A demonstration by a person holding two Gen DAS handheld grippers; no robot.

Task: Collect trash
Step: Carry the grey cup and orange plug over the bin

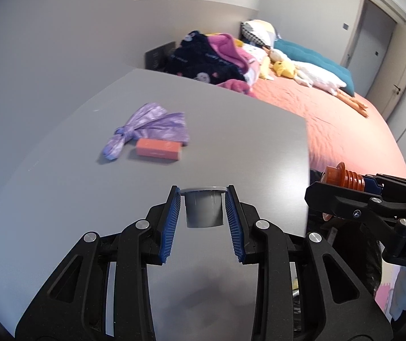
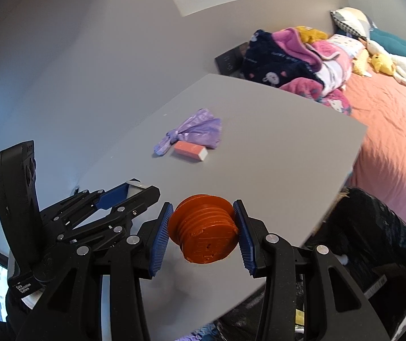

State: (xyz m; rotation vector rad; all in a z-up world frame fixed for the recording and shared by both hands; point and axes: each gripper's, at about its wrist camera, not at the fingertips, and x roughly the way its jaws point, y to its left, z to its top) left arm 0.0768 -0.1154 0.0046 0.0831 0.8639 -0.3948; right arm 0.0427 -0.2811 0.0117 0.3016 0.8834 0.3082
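**Both grippers loaded above the grey table**

Left wrist view, left to right. Grey table point(image 1: 60, 170) fills most of the frame; a small round hole sits in its surface near the left edge. Further in lies a knotted purple bag point(image 1: 149, 128), flat on the table, with a small orange box point(image 1: 158, 147) just beside it on the near side — the two touch or nearly touch; cannot tell which. At centre, the left gripper point(image 1: 203, 199) has its blue ribbed pads point(image 1: 171, 221) pressed against the flanged rim of a small grey cup point(image 1: 204, 210), which hangs upright between them, clear of the table. To the right, past the table edge, the right gripper point(image 1: 330, 196) comes in from the side, an orange threaded cap point(image 1: 343, 177) showing at its tip. Behind: a bed point(image 1: 345, 130) with a salmon cover, a heap of blankets and soft toys.

Right wrist view, left to right. The left gripper point(image 2: 134, 191) appears at lower left, a grey sliver visible at its tip. The purple bag point(image 2: 197, 130) and orange box point(image 2: 190, 150) lie mid-table. At centre, the right gripper point(image 2: 203, 227) is clamped on the orange threaded cap point(image 2: 205, 230), pads on opposite sides of the threads — held above the table point(image 2: 288, 156). At far right, below the table edge, a black bin liner point(image 2: 373, 241), its opening not visible.
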